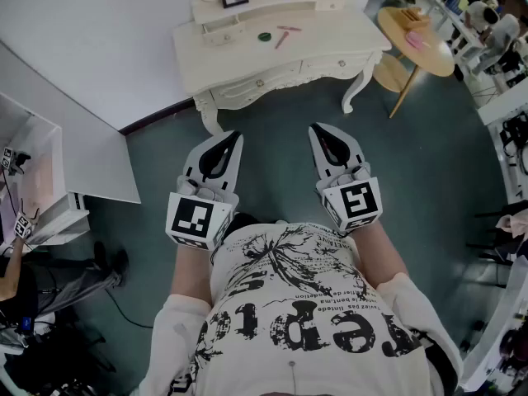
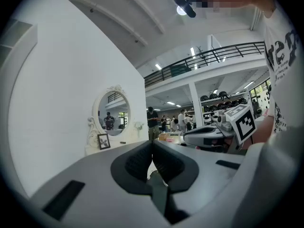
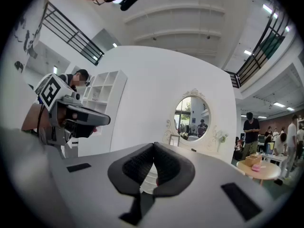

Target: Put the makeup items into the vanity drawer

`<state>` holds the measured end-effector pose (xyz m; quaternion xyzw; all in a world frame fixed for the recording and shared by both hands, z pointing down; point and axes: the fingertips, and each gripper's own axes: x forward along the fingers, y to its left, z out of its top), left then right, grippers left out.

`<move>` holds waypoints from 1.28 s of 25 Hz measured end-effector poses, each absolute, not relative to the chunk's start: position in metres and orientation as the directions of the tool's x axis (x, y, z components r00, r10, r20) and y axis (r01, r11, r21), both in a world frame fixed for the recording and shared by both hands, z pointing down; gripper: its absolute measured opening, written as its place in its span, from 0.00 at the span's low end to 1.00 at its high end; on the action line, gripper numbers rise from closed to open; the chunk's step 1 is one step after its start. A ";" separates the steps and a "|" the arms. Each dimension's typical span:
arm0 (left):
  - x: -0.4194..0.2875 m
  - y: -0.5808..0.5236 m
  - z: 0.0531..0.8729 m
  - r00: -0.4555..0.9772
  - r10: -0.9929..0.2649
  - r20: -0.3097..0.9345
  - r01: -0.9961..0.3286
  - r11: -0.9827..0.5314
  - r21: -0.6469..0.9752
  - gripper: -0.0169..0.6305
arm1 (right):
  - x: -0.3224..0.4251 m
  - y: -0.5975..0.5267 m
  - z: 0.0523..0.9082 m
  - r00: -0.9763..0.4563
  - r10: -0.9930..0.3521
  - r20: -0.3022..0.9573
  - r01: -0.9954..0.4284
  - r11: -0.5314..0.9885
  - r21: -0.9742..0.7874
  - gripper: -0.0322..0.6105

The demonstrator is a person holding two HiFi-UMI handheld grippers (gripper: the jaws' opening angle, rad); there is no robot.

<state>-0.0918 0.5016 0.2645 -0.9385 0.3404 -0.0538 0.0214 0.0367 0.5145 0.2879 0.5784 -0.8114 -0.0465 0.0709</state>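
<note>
This looks like a large open lab or studio hall with a mock bedroom corner built inside it, rather than a real home. A cream vanity table (image 1: 330,44) with an oval mirror (image 3: 191,118) stands against a bare white partition wall (image 1: 82,23) on a teal floor (image 1: 429,163). Above the wall are a high beamed ceiling (image 3: 190,18) and a mezzanine with a black railing (image 2: 209,56). Beyond, people (image 2: 152,120) stand among work tables, and shelves (image 2: 221,97) hold rows of equipment.
</note>
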 end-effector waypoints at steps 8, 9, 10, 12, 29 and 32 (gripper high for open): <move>-0.079 0.493 0.269 0.756 -0.648 0.094 -0.646 -0.762 -0.056 0.05 | 0.053 0.506 0.292 -0.319 -0.945 0.063 -0.936 0.325 0.132 0.06; -0.077 0.491 0.270 0.755 -0.648 0.097 -0.647 -0.761 -0.052 0.05 | 0.055 0.505 0.293 -0.321 -0.945 0.065 -0.936 0.327 0.127 0.06; -0.075 0.490 0.272 0.755 -0.649 0.099 -0.648 -0.760 -0.047 0.05 | 0.057 0.504 0.295 -0.325 -0.943 0.067 -0.936 0.331 0.122 0.06; -0.069 0.487 0.276 0.755 -0.648 0.104 -0.648 -0.761 -0.042 0.05 | 0.062 0.501 0.299 -0.330 -0.941 0.072 -0.935 0.336 0.114 0.06; -0.061 0.350 0.309 0.723 -0.671 0.167 -0.680 -0.733 0.000 0.05 | 0.096 0.356 0.331 -0.314 -0.936 0.160 -0.943 0.328 0.064 0.67; -0.056 0.291 0.312 0.732 -0.662 0.160 -0.672 -0.740 0.011 0.05 | 0.096 0.302 0.341 -0.312 -0.927 0.206 -0.940 0.333 0.074 0.67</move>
